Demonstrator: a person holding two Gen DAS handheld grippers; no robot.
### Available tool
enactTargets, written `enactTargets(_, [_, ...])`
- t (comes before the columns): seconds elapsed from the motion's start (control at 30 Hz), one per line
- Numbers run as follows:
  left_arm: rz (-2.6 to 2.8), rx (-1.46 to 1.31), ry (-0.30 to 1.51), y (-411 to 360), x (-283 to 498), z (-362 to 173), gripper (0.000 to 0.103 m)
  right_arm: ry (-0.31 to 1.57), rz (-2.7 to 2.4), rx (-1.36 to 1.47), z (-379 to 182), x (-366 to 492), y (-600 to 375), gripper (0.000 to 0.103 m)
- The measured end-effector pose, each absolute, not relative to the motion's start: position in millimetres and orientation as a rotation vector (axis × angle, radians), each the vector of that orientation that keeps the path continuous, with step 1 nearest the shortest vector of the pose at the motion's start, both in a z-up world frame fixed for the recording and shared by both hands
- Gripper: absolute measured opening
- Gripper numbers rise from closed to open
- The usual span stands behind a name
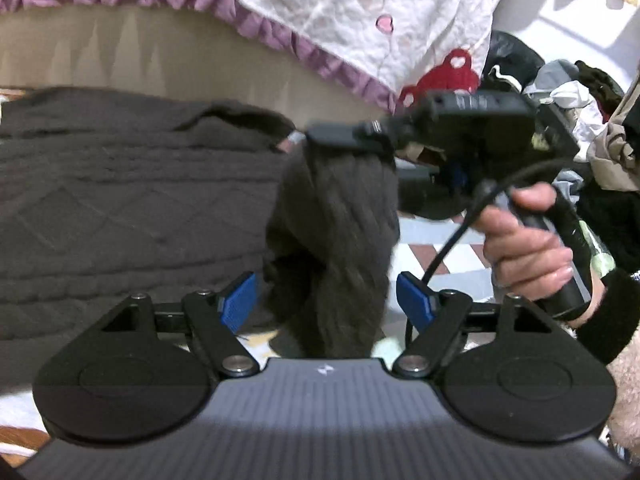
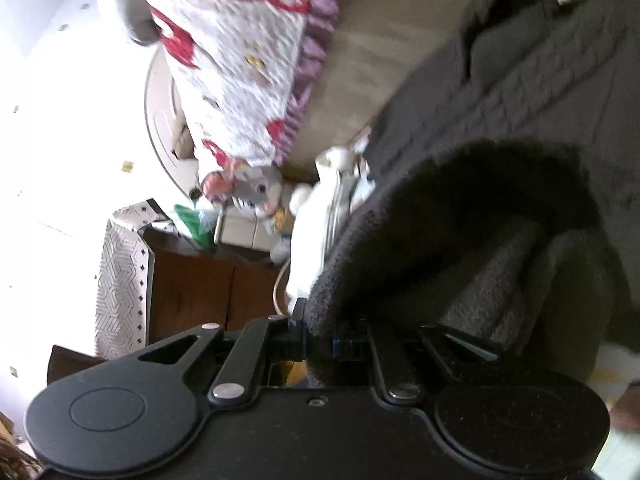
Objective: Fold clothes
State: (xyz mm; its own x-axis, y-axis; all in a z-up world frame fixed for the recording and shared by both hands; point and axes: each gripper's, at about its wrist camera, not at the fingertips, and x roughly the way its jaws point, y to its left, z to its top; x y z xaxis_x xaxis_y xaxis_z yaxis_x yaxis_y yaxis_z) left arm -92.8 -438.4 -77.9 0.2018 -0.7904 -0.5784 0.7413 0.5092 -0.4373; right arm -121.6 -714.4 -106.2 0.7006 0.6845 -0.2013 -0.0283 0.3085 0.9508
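Dark grey knitted sweater (image 1: 132, 200), main body spread flat on the bed, one hanging part, probably a sleeve (image 1: 332, 248), lifted clear of it. Right tongs (image 2: 320, 346): jaws clamped tight on the bunched knit of that part, holding it up by its top edge so it dangles, likely so it can be carried across the body as a fold. Left tongs (image 1: 326, 300): jaws standing wide, blue pads (image 1: 238, 300) either side of the dangling knit and not pressing it; nothing held, seemingly placed to take the lower end or to steady it. Hand (image 1: 528, 252) around the right tongs' handle, cable trailing below. Surface: beige sheet (image 1: 160, 56), with a white quilt (image 1: 360, 12), red-patterned and purple-frilled, pushed back beyond the sweater. Room: heap of mixed clothes (image 1: 568, 92) at the far side, stuffed rabbit toy (image 2: 256, 192) and a brown wooden cabinet (image 2: 200, 288) beside the bed, tiled floor below.
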Motion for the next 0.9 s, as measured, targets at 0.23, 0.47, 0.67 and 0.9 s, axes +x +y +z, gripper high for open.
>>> enactTargets(0.23, [-1.018,0.089,0.754,-459,-90,-84,0.009,0.664,0.492,0.9,-84,-109,-699,0.014])
enactTargets(0.47, [-0.629,0.368,0.367,-422,-94,-26,0.008,0.689,0.459,0.942,-85,-123,-723,0.046])
enactTargets(0.67, [-0.397,0.489,0.083,-383,-102,-7,0.008,0.687,-0.05,1.053,-106,-159,-789,0.056])
enactTargets(0.9, [-0.604,0.418,0.502,-348,-105,-63,0.009,0.734,-0.357,1.252,-145,-177,-825,0.057])
